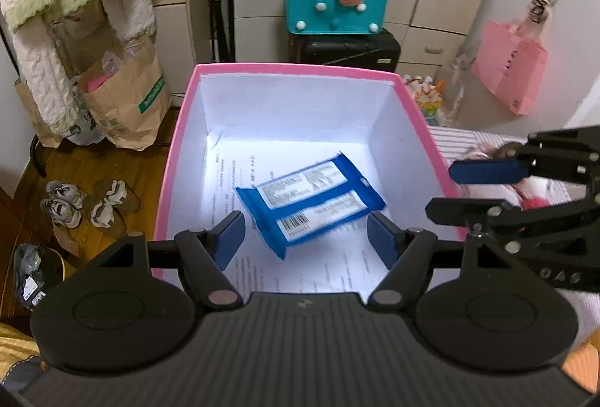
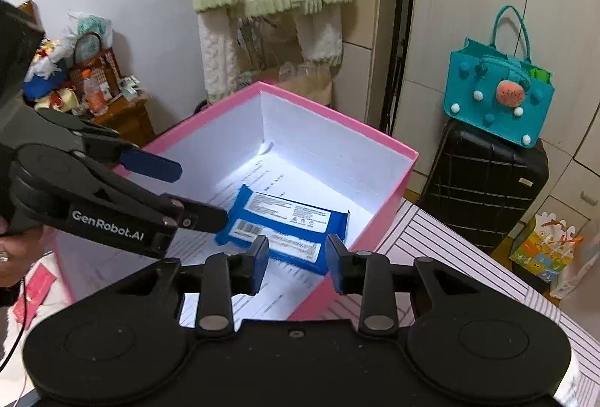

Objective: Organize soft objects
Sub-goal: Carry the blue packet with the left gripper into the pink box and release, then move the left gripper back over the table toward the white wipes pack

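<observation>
wipes packet (image 1: 309, 198), blue with white labels, lies flat on the printed paper lining the floor of our pink box (image 1: 176, 159), toward its right wall. our left gripper (image 1: 305, 238) hangs over it, fingers spread and empty. our right gripper (image 2: 296, 259) hovers at the box's near rim, fingers parted, grasping nothing.

Blue wipes pack (image 1: 310, 201) lies in pink box (image 1: 180, 129); left gripper (image 1: 305, 242) open above it, empty.
</observation>
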A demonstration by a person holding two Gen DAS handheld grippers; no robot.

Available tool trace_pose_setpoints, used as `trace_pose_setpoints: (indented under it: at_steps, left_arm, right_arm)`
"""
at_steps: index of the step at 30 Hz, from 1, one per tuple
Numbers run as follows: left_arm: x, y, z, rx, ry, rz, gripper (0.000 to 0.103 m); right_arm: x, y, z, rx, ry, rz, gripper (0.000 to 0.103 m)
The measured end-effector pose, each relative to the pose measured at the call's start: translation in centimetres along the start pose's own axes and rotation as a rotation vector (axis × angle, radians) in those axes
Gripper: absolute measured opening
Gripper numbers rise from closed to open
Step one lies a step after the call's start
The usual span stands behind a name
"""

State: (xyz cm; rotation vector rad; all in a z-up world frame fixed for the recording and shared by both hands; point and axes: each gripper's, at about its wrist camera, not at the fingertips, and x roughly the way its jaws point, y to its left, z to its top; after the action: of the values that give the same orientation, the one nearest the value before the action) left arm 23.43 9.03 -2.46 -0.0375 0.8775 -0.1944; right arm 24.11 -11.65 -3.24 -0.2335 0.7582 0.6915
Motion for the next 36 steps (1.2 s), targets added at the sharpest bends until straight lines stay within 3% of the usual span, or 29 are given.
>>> trace_pose_setpoints:
  at_steps: [18, 26, 32, 36]
  left_arm:
    - [-9.3, -7.6, -3.9, 0.247, -0.082, 0.004, 0.083]
    - [-10.9, -11.4, -5.4, 0.334, -0.07, -0.048, 0.085]
    - [-10.3, -14.1, -6.5, 0.364, -0.013, -0.164, 0.085]
    - [-9.5, -16.1, -7.1, 0.395, 0.009, -0.186, 0.085]
  right_arm:
    - [-12.3, 1.3, -4.4, -0.05, -0.082, 0.074, 0.05]
    - [-16.2, 0.9, -8.4, -0.058, -0.069, 0.041, 0.054]
    - [-17.7, -0.2, -11.7, -0.044, -0.036, 0.003, 0.058]
    - [-18.3, -1.2, -13.7, -0.031, -0.014, -0.016, 0.062]
